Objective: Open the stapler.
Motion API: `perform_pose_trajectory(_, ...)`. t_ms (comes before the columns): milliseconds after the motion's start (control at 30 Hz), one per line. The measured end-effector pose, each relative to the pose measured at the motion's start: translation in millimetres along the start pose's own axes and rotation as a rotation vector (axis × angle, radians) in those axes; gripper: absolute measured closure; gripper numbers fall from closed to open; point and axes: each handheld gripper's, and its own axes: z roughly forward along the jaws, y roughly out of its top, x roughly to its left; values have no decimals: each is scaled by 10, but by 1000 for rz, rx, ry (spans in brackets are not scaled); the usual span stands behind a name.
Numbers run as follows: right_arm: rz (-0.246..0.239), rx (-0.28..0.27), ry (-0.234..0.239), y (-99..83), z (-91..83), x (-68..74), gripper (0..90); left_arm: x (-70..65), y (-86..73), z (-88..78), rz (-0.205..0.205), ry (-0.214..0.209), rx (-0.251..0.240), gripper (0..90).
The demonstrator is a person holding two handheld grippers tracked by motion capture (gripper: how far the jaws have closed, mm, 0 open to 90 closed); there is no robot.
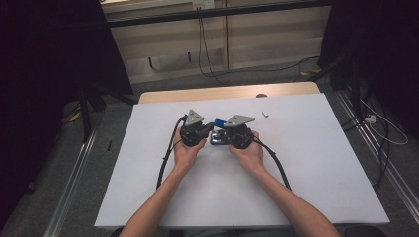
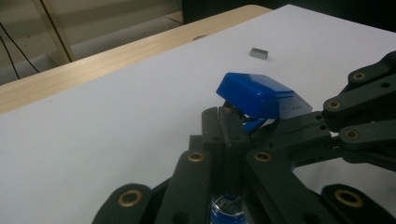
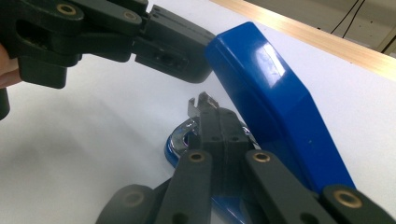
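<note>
In the high view, a blue stapler (image 1: 221,133) is seen on the white table (image 1: 148,163), lying directly between the 2 grippers, so that neither hand is noticeably nearer; its long axis is judged to run roughly across the table, from the left gripper (image 1: 206,129) to the right gripper (image 1: 223,132), and a small grey block (image 1: 265,113), probably a strip of staples, is left well apart toward the far right. In the left gripper view, the left gripper (image 2: 227,122) is shown with its jaws clenched together at the raised blue top of the stapler (image 2: 254,94); whether a part is pinched there cannot be told, and the block (image 2: 258,53) lies beyond on the bare sheet. In the right gripper view, the right gripper (image 3: 204,103) is seen clenched too, its tips set at the chrome metal part under the opened lid of the stapler (image 3: 275,98), apparently touching it, while the left gripper (image 3: 184,49) is pressed against the lid's free end from the other side. The coming move is judged to turn on this opposed hold along the stapler's length, the lid being tilted upward away from the base.
</note>
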Motion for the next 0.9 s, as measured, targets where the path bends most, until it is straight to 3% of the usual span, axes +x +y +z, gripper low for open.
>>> perform_pose_trajectory(200, -4, -15, -35, 3, -15, 9, 900, -14, 16, -4, 3, -3, -9, 900)
perform_pose_trajectory(567, 9, -21, -40, 4, -11, 11, 900, 44, -52, 64, -26, -2, 24, 900)
perform_pose_trajectory(667, 5, -20, -39, 3, -12, 9, 900, -3, -52, 94, 20, 5, 48, 900)
perform_pose_trajectory(900, 3, -21, -42, 10, -25, 7, 900, 9, -73, 137, 15, -10, 58, 900)
